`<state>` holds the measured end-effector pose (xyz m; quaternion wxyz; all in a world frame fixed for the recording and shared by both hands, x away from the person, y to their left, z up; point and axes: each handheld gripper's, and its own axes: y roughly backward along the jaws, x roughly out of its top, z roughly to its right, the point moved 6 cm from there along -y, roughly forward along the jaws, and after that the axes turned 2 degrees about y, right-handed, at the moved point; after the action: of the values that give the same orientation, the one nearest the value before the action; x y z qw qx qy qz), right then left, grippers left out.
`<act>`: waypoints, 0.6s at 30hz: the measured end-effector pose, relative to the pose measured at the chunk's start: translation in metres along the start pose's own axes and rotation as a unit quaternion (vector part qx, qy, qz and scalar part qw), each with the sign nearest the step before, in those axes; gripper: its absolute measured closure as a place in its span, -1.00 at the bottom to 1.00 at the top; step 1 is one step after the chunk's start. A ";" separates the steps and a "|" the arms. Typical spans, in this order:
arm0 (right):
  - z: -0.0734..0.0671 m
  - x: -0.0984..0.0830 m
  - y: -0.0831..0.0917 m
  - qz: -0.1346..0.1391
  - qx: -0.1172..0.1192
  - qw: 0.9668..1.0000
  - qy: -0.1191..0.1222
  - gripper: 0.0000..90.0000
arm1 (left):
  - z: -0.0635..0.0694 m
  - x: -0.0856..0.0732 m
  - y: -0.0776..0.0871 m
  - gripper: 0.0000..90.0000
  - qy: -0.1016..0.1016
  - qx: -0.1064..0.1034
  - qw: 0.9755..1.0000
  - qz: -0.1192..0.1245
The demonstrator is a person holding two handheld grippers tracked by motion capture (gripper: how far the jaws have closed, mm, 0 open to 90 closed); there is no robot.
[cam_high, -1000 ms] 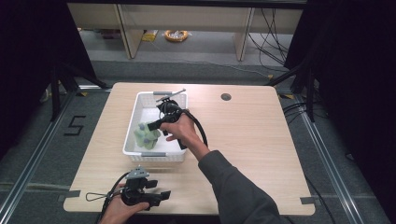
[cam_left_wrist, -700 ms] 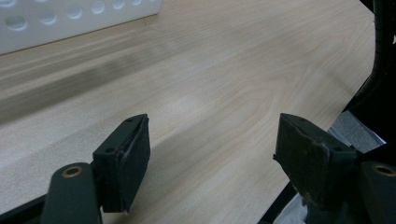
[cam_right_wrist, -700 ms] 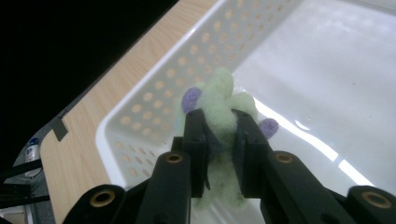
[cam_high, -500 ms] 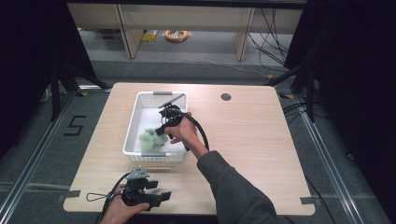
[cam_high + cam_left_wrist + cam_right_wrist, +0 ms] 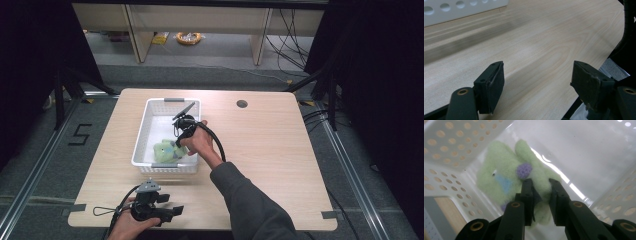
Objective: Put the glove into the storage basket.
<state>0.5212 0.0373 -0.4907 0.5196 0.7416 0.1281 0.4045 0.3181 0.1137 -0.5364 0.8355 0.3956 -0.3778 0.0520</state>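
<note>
right gripper point(image 5: 540, 182): clamped on green plush toy point(image 5: 506, 180) in white basket's point(image 5: 142, 125) near corner | left gripper point(image 5: 537, 77): jaws spread, empty, table's point(image 5: 280, 150) near edge

Even overhead light on the pale table point(image 5: 280, 165), black surroundings at three and nine o'clock, glare streak on the basket point(image 5: 599, 150) floor (right gripper view), soft close-up blur.

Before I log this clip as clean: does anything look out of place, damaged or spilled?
Nothing stands out. The green plush toy lies in the white basket, pinched by the right gripper; the left gripper rests open on the table.
</note>
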 end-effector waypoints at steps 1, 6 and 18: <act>0.001 0.000 -0.001 -0.003 -0.003 1.000 0.004 0.67 | 0.000 0.000 0.000 -0.42 0.000 0.000 1.000 0.001; 0.002 -0.003 -0.005 -0.021 -0.023 1.000 0.003 0.63 | 0.000 0.000 0.001 -0.42 -0.001 -0.001 1.000 -0.003; 0.001 -0.007 -0.004 -0.035 -0.031 0.999 -0.007 0.34 | 0.000 0.000 0.001 -0.42 -0.002 -0.002 1.000 -0.004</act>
<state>0.5180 0.0340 -0.4977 0.5572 0.7229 0.1374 0.3848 0.3179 0.1143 -0.5358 0.8358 0.3955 -0.3779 0.0471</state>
